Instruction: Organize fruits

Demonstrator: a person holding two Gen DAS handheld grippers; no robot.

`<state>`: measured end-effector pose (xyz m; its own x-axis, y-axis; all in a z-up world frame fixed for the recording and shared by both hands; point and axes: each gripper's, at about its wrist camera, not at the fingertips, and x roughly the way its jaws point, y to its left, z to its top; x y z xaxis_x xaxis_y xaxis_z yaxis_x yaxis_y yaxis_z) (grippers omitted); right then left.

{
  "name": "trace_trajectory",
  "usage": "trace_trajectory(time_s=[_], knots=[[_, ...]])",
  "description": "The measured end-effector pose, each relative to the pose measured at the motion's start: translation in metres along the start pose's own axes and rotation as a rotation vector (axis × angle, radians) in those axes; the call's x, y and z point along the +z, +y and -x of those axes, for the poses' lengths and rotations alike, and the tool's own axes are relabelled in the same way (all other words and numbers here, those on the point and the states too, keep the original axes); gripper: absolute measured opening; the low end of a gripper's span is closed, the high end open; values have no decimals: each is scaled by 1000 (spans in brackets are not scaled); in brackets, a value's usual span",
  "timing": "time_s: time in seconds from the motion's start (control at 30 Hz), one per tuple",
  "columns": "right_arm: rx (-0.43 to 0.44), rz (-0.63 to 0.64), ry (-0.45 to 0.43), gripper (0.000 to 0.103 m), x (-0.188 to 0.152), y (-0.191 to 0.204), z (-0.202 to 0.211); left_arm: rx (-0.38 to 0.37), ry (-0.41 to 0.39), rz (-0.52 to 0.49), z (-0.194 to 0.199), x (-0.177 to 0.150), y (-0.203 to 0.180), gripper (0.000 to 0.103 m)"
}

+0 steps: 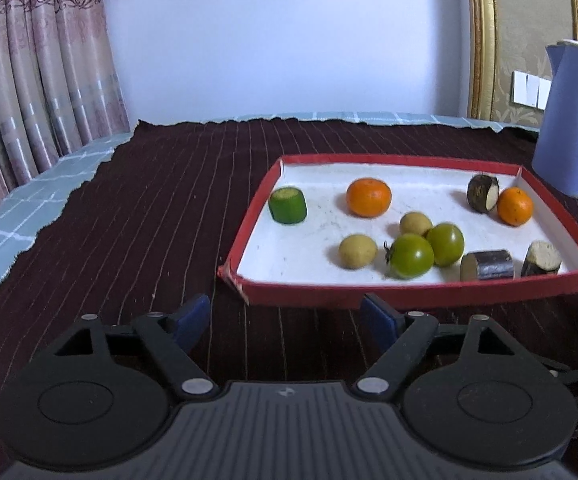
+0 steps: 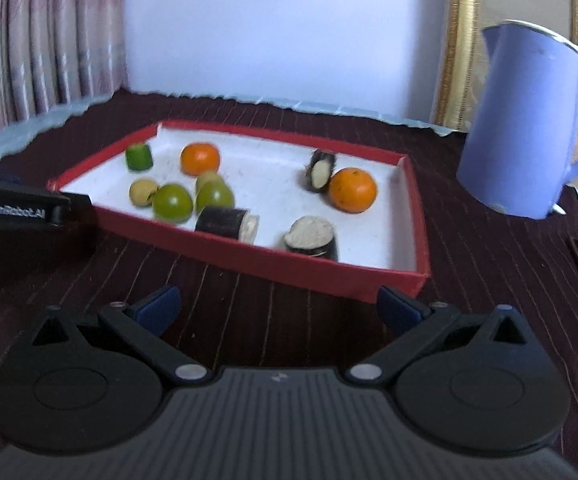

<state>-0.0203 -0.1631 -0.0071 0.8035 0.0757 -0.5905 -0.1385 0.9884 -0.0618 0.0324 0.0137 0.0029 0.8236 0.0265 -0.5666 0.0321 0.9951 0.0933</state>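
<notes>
shallow red cardboard tray (image 1: 429,290) with round oranges (image 1: 369,197), smooth green tomatoes (image 1: 411,256) on ribbed dark cloth (image 1: 149,208). my left gripper (image 1: 287,322) and right gripper (image 2: 279,306) both gape wide, empty.

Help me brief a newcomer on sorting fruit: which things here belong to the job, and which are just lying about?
Job: red tray, two oranges, two green tomatoes, two small yellow fruits, green cut piece, three dark cut pieces.

Lying about: blue jug, striped cloth.

Red-walled, white-floored tray (image 1: 417,294) at 3 o'clock on a maroon pinstriped cloth (image 1: 149,220); orange and green fruit inside; lilac jug (image 2: 525,128) beyond.
</notes>
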Motion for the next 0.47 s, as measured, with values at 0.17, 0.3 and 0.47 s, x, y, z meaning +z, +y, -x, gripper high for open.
trace_trajectory(time_s=[0.17, 0.3, 0.47], knots=[[49, 14, 51, 103, 1, 3, -13, 19, 26, -9, -10, -9, 3, 84], [56, 3, 51, 103, -1, 1, -13, 10, 58, 5, -18, -14, 7, 84], [63, -6, 53, 103, -1, -1, -15, 6, 60, 22, -19, -18, 11, 87]])
